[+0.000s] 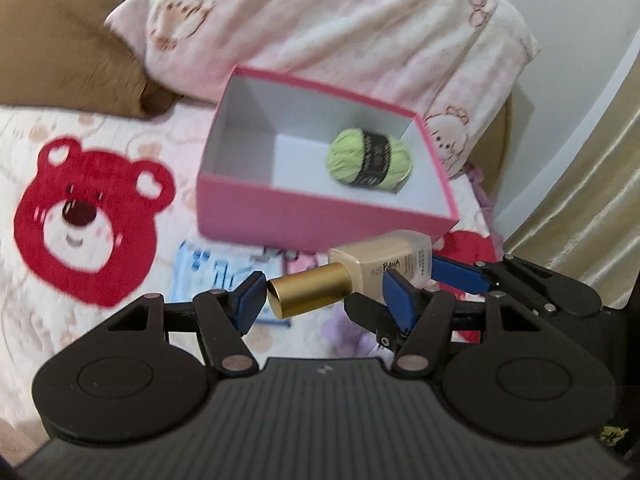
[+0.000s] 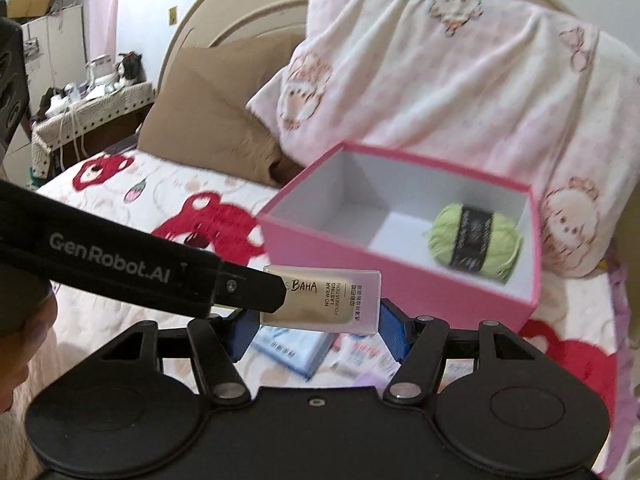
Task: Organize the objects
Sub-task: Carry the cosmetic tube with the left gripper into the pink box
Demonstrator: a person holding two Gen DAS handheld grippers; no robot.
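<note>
A foundation bottle [image 1: 400,254] with a gold cap [image 1: 310,290] hangs sideways above the bed, gripped by both tools. My left gripper [image 1: 324,300] is shut on it lengthwise: one blue pad sits on the cap's end, the other on the glass body. The right gripper's blue finger [image 1: 460,278] clamps the body from the right. In the right wrist view, my right gripper [image 2: 318,326] is shut on the bottle [image 2: 332,298], and the left gripper's black finger [image 2: 248,292] reaches in from the left. Beyond stands an open pink box [image 1: 300,216] [image 2: 312,248] holding a green yarn ball [image 1: 370,158] [image 2: 474,240].
The bed has a red-bear sheet [image 1: 88,224]. A pink blanket [image 2: 440,80] and a brown pillow [image 2: 208,120] lie behind the box. Blue and white packets [image 2: 288,348] lie under the grippers. A cluttered side table [image 2: 92,96] stands far left, and a hand [image 2: 24,340] shows at the edge.
</note>
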